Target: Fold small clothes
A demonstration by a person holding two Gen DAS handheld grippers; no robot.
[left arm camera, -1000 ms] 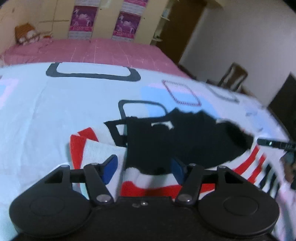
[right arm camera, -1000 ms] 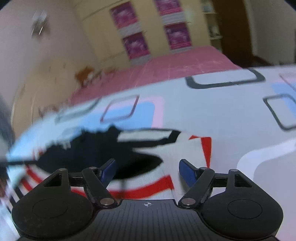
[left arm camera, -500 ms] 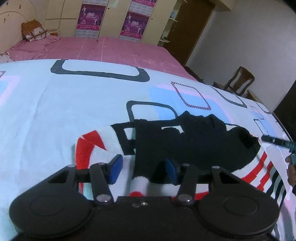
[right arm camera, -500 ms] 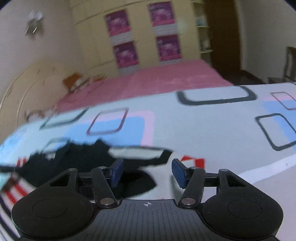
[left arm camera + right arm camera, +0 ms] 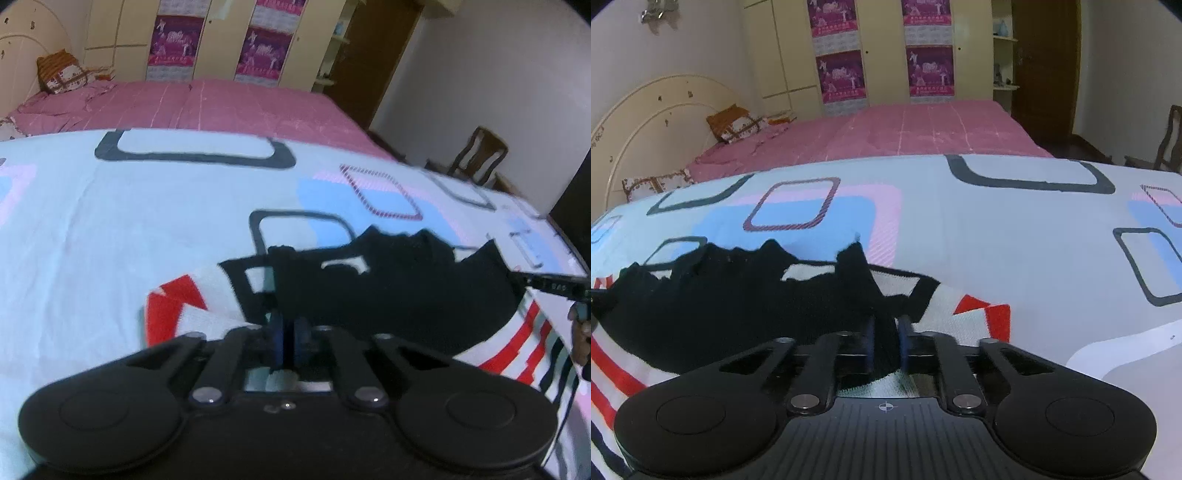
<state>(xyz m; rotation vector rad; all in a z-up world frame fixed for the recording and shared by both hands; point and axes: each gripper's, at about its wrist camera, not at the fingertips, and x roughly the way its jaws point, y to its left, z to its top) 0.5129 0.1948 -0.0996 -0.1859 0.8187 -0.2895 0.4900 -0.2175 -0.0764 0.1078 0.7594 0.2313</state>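
A small knitted sweater [image 5: 388, 291], black with white and red stripes, lies partly folded on the patterned bedsheet [image 5: 147, 221]. My left gripper [image 5: 289, 334] is shut on the sweater's near edge, where black meets white. In the right wrist view the same sweater [image 5: 713, 306] spreads to the left. My right gripper [image 5: 885, 343] is shut on a black fold of it at its near edge. The right gripper also shows in the left wrist view [image 5: 554, 284] at the far right, past the black part.
A pink bed [image 5: 923, 125] with cushions [image 5: 735, 123] lies beyond the sheet. Wardrobe doors with purple posters [image 5: 842, 74] stand behind it. A wooden chair [image 5: 480, 155] and a dark door [image 5: 1045, 62] are at the right.
Both grippers went from open to shut on the sweater's near edge. The sweater's black part has shifted slightly.
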